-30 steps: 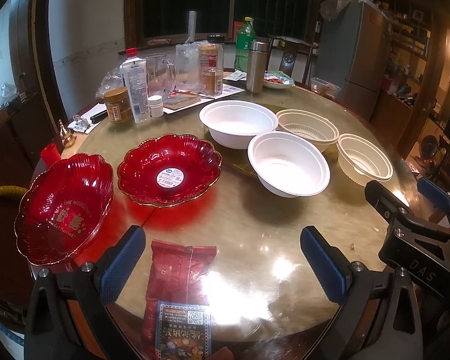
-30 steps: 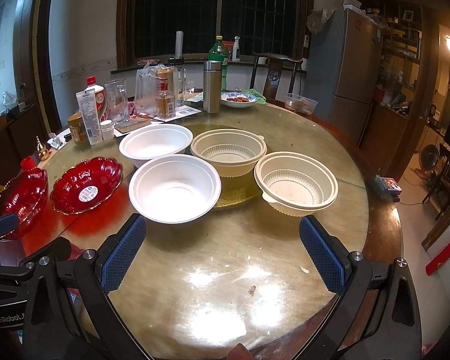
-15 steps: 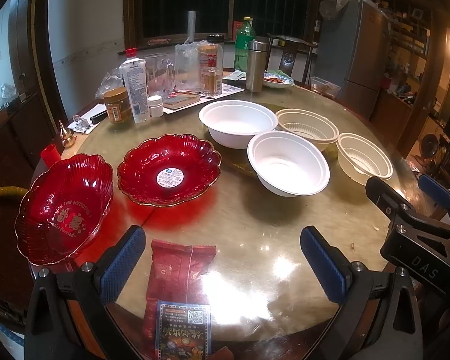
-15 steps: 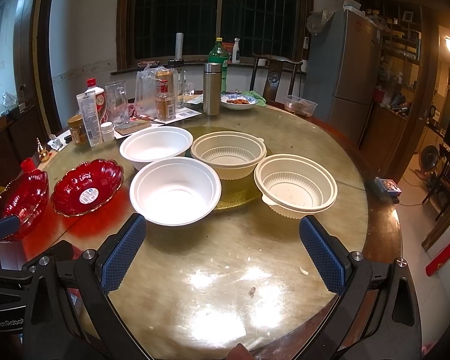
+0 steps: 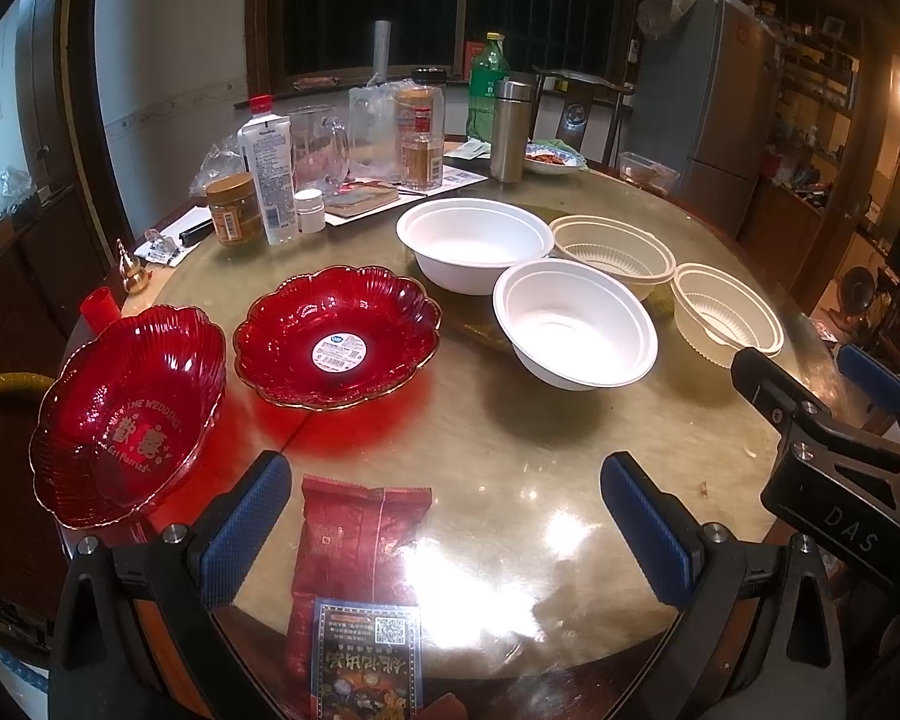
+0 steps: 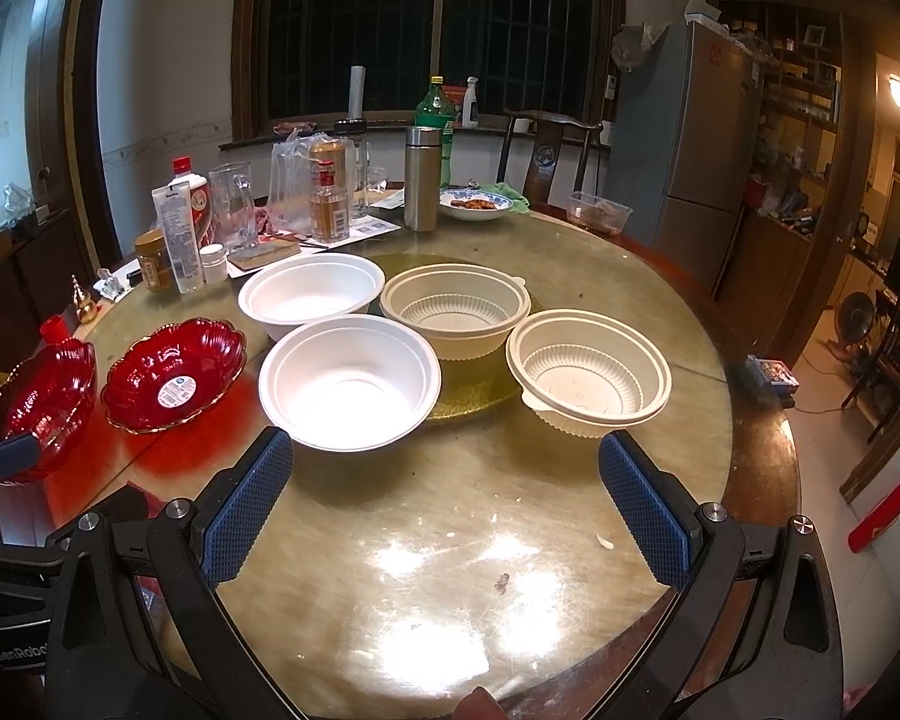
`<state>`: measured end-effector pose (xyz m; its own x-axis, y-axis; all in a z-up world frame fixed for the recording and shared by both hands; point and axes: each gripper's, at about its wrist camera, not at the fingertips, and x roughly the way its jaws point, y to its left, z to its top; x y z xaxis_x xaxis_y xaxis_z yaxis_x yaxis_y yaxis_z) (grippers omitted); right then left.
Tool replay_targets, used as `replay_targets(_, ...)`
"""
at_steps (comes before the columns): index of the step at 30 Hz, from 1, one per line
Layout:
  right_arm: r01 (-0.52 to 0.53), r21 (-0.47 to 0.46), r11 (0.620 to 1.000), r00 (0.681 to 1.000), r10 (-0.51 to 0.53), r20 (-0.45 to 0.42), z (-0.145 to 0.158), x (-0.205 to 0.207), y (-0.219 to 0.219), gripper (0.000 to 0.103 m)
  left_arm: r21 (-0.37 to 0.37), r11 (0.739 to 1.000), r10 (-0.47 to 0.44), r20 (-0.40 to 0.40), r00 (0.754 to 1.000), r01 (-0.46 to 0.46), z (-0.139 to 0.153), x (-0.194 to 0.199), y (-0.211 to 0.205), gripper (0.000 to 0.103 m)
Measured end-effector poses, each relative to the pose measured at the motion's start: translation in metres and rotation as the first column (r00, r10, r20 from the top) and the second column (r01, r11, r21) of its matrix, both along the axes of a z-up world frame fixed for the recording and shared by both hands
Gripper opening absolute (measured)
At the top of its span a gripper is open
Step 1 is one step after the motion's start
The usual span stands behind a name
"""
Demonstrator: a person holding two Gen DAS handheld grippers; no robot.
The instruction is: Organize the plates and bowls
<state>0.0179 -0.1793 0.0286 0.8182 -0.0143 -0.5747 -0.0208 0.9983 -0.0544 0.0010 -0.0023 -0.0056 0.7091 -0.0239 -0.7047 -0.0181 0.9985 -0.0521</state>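
Note:
Two red glass plates sit at the table's left: one with a sticker (image 5: 336,336) (image 6: 174,375) and one with gold lettering (image 5: 129,420) (image 6: 39,405). Two white bowls, near (image 5: 576,324) (image 6: 348,381) and far (image 5: 474,243) (image 6: 312,294), stand mid-table. Beside them are two cream ribbed bowls, one behind (image 5: 612,249) (image 6: 456,309) and one at the right (image 5: 726,312) (image 6: 588,372). My left gripper (image 5: 444,522) is open above a red packet (image 5: 354,552). My right gripper (image 6: 444,504) (image 5: 822,384) is open over bare tabletop, just short of the near white bowl and the right cream bowl.
Bottles, jars, a glass jug, a steel flask (image 6: 421,177) and a dish of food (image 6: 474,204) crowd the far side of the round glass-topped table (image 6: 510,540). A chair (image 6: 549,150) and a fridge (image 6: 702,138) stand behind. A printed card (image 5: 366,654) lies at the near edge.
The right gripper has edged forward toward the bowls, which look slightly larger in its view. The left gripper has stayed almost still. Both stay open.

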Motion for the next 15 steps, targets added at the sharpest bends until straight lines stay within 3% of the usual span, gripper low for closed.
replay_targets(15,0.005,-0.001,1.0,1.0,-0.005,-0.001,0.0001,-0.0012,-0.001,0.103,0.0,1.0,-0.002,-0.003,1.0,0.002,0.0017,-0.0015,-0.0002,0.103)
